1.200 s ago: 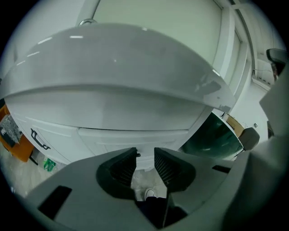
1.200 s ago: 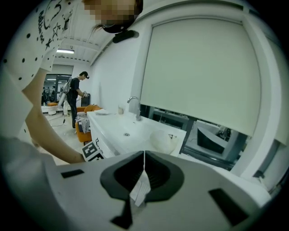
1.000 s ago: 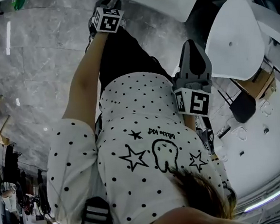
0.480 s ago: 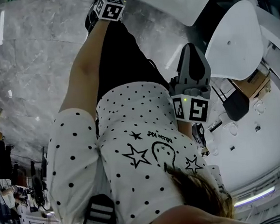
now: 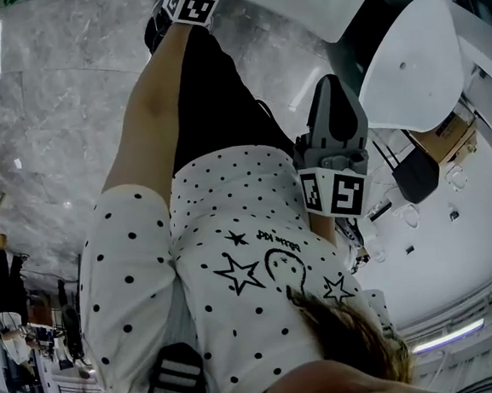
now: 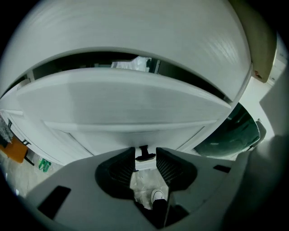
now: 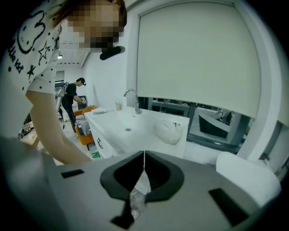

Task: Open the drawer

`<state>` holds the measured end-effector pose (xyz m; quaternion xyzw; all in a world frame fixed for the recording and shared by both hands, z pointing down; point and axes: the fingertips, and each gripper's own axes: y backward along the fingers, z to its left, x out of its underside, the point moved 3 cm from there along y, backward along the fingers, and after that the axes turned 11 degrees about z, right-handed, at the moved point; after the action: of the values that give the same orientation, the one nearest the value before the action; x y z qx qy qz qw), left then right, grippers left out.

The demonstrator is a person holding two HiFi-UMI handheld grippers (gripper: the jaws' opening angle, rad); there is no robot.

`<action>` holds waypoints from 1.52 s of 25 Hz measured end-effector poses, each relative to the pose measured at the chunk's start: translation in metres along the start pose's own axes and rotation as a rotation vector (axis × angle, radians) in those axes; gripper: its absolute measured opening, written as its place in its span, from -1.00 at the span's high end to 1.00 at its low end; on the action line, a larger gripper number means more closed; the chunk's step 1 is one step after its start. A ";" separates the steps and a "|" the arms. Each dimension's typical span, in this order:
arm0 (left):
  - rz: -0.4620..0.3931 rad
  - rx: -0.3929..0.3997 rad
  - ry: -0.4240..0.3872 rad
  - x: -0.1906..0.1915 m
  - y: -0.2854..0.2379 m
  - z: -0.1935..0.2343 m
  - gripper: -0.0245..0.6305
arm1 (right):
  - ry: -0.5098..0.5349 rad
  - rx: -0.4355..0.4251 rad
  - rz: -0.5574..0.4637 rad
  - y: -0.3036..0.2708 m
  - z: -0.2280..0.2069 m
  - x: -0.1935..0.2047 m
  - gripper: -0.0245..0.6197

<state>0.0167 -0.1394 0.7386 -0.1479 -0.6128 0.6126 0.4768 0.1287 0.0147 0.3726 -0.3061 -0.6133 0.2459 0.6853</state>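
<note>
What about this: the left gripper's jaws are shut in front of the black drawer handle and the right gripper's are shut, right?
No. The left gripper view shows the left gripper with jaws apart, having just been opening, the black drawer handle between them untouched. The right gripper is shut.

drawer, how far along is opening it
Done: left gripper lined up, jaws just opened, black handle framed between them, not gripped. In hand: the approach to that handle. Left: clamp it and pull the drawer out. Right gripper shut, empty.

White panelled drawer (image 6: 113,135), small black handle (image 6: 145,156) on its front, seemingly shut.
</note>
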 end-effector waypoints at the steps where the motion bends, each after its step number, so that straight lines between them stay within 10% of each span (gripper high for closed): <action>1: -0.003 -0.004 -0.005 0.000 0.000 0.000 0.50 | -0.003 0.001 0.000 0.000 0.000 0.001 0.88; 38: -0.013 -0.016 0.016 0.015 0.007 -0.003 0.52 | -0.014 -0.012 0.014 -0.001 0.006 0.008 0.88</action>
<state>0.0084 -0.1246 0.7376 -0.1528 -0.6149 0.6034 0.4843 0.1239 0.0206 0.3795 -0.3129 -0.6176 0.2493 0.6772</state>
